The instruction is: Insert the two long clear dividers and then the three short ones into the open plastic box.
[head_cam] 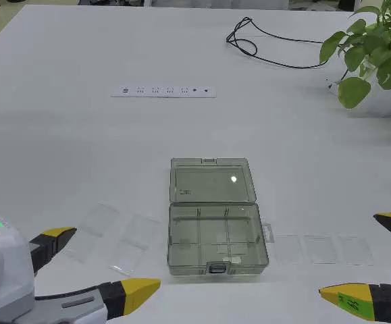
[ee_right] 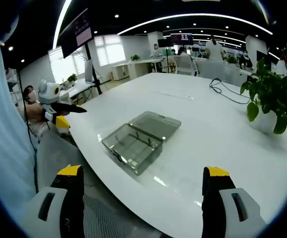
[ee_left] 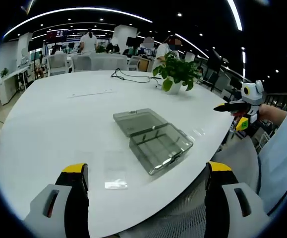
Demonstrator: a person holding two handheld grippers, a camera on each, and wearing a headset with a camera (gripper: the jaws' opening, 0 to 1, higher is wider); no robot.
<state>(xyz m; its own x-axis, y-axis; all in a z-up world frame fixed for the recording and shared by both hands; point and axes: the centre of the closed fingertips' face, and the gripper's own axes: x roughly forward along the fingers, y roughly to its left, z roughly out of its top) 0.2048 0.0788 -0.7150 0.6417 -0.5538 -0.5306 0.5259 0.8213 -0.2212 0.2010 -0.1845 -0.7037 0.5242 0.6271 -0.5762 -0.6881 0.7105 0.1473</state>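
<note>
Open box (head_cam: pixel 214 239) at centre of table (head_cam: pixel 60 148). Long dividers (head_cam: pixel 136 241) lie left of it, short dividers (head_cam: pixel 322 248) right; apparently none inserted. Left tongs (head_cam: pixel 111 258) and right tongs (head_cam: pixel 350 255) agape, empty.

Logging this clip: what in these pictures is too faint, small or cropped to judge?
Smoky grey open plastic box, head view: inner lines, ribs or fitted dividers, too faint to tell.
Three short clear plastic dividers, head view: outlines nearly lost against the white table.
White power strip, head view: markings too small.
</note>
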